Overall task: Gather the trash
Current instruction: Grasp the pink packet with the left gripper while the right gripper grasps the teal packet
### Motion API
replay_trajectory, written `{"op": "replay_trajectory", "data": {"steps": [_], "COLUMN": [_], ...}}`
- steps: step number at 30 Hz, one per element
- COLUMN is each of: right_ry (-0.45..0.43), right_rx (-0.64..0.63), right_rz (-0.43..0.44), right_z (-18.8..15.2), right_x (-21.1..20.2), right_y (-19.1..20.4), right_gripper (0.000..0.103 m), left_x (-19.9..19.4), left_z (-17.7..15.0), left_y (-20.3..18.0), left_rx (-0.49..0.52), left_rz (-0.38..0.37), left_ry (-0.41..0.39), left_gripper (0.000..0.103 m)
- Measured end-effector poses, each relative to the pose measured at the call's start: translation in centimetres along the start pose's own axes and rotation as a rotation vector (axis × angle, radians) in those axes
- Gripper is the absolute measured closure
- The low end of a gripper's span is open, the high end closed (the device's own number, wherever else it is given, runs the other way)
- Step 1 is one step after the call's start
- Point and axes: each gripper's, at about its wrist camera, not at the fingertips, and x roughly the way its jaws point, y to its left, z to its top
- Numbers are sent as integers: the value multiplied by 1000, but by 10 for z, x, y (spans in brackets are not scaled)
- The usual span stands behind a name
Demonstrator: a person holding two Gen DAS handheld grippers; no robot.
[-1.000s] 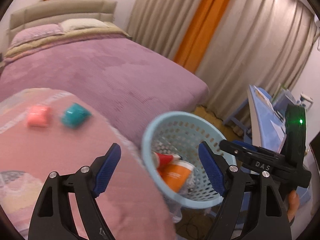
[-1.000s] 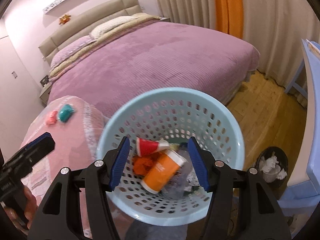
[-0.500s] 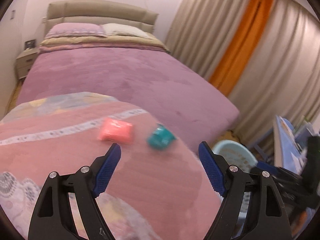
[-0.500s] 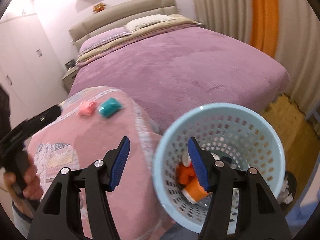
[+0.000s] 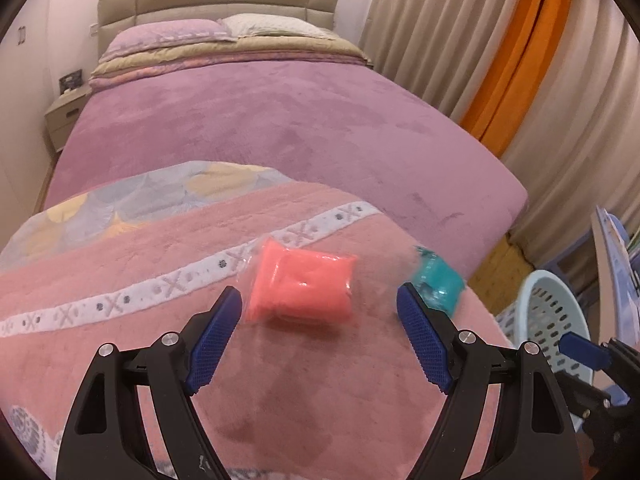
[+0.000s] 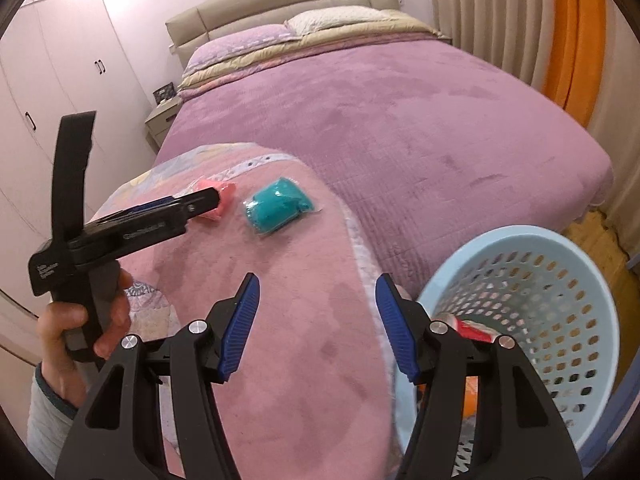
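A pink blanket (image 5: 280,380) covers the surface at the bed's foot. The left gripper (image 5: 320,336), fingers apart and empty, faces the pink packet (image 5: 304,284) near the blanket's far right edge; best straddle it squarely before closing. The right gripper (image 6: 318,328) hangs parted, empty, beside the basket (image 6: 600,300).

The packet (image 5: 302,286) was pink, the other packet (image 6: 278,205) teal, the basket (image 6: 532,312) light blue with holes.

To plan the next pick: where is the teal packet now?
The teal packet lies on the pink blanket, just right of the pink packet, near the blanket's edge toward the basket.
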Motion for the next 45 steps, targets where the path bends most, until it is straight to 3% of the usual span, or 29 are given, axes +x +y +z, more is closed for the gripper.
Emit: {"op": "replay_trajectory", "data": {"steps": [4, 8, 12, 17, 24, 31, 37, 40, 45], "right_ry": [7, 23, 48, 92, 33, -5, -12, -8, -16], "right_rx": [-5, 47, 103, 143, 93, 74, 92, 115, 161], "right_rz": [-7, 31, 78, 89, 17, -15, -21, 6, 32], "right_z": [6, 13, 21, 28, 37, 51, 58, 61, 61], "right_x": [12, 26, 46, 75, 90, 106, 113, 114, 112], "right_y": [9, 9, 10, 16, 32, 42, 45, 43, 37], "right_gripper": [46, 46, 46, 46, 46, 44, 43, 36, 32], "left_x": [10, 7, -9, -31, -35, -39, -40, -40, -40], "left_z": [2, 1, -11, -33, -43, -50, -48, -48, -48], "left_y": [1, 0, 7, 29, 52, 32, 39, 45, 48], "left_rx": [6, 32, 14, -24, -72, 7, -30, -48, -51], "left_rz": [23, 40, 39, 90, 101, 153, 133, 116, 113], "left_ry": [21, 8, -10, -49, -85, -125, -126, -121, -120], "left_gripper": [43, 48, 48, 48, 48, 48, 48, 48, 48]}}
